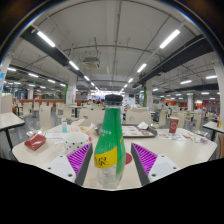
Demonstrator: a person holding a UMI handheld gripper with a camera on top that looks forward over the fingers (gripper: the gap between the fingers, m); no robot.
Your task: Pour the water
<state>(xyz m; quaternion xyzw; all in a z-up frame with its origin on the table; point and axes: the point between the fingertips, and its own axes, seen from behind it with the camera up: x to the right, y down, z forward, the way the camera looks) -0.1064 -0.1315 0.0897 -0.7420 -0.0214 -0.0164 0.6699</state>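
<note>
A green plastic bottle (110,140) with a dark cap and a yellow label stands upright on the white table (170,150). It stands between my gripper's (110,162) two fingers, whose purple pads (79,158) flank it. A narrow gap shows on each side of the bottle, so the gripper is open around it. The bottle's lower part is clear, and its base is partly cut off from view.
Beyond the bottle on the table are a red object (36,141) at the left, a flat tray (137,130) behind, and a dark red cup (173,124) at the right. A large hall with desks and ceiling lights lies further off.
</note>
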